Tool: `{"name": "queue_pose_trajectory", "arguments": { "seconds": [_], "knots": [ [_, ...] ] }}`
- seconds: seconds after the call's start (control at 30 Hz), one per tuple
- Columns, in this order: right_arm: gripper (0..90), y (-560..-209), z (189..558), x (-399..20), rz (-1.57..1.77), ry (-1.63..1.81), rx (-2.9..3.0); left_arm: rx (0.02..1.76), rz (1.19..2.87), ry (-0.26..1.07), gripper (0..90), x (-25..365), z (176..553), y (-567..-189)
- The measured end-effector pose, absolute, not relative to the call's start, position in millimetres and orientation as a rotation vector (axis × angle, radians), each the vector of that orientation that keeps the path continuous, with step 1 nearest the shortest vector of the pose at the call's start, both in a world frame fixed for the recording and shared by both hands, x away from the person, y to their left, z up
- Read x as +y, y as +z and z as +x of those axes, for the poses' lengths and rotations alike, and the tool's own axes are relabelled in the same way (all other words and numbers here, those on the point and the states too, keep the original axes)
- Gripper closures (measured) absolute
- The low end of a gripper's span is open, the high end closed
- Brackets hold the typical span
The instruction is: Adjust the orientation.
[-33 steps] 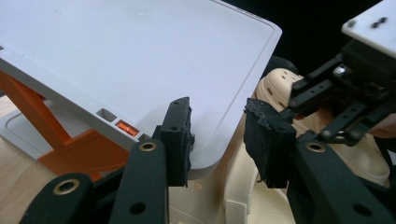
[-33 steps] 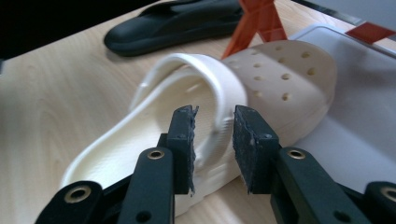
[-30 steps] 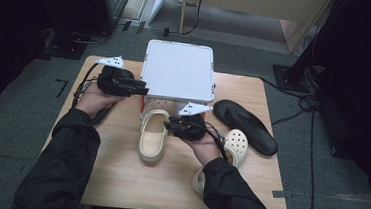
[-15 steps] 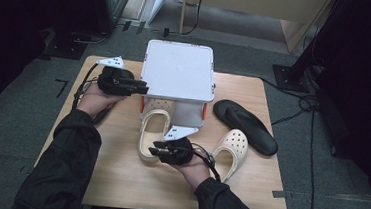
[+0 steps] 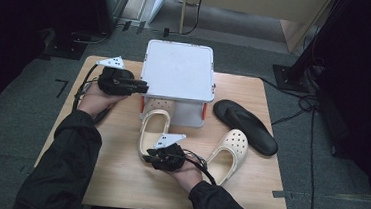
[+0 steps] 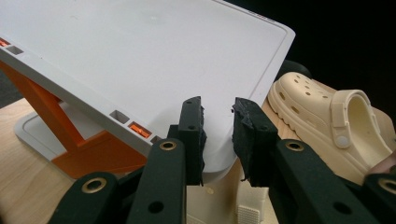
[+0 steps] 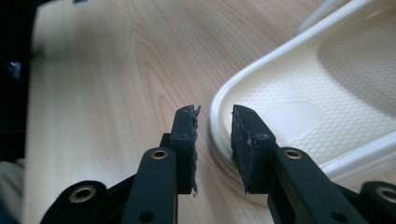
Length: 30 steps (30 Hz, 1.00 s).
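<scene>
Pinching the box lid's [image 6: 140, 70] corner, left gripper [image 6: 217, 140] holds; right gripper [image 7: 212, 140], open, straddles the light, bendy sandal's [image 7: 299, 121] heel rim.

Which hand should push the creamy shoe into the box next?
Right. The right gripper has its jaws around the heel rim of the cream clog, while the left gripper is busy holding up the box lid.

A lab-like workroom; grey carpet floor [image 5: 33, 102], trailing cables [image 5: 304, 101], a bare wooden table [image 5: 247, 189]
</scene>
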State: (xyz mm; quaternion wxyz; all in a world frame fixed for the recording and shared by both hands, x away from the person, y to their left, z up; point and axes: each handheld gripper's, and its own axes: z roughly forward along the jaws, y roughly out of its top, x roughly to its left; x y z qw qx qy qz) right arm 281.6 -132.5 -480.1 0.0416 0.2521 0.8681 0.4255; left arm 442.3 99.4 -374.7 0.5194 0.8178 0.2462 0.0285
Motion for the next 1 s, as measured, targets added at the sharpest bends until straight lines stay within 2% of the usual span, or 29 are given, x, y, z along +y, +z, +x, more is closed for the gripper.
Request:
{"name": "queue_pose_trajectory", "arguments": {
  "seconds": [0.2, 0.47, 1.0],
  "knots": [
    [74.2, -486, 286, -131, 0.764, 1.277, 2.666, 0.596, 1.961, 0.072, 73.8, 99, 442, -374],
    [84.6, -477, 288, -128, 0.774, 1.277, 2.697, 0.599, 1.953, 0.062, 73.7, 100, 442, -375],
    [87.2, -449, 303, -137, 0.751, 1.287, 2.619, 0.609, 1.946, 0.048, 73.8, 100, 443, -376]
  ]
}}
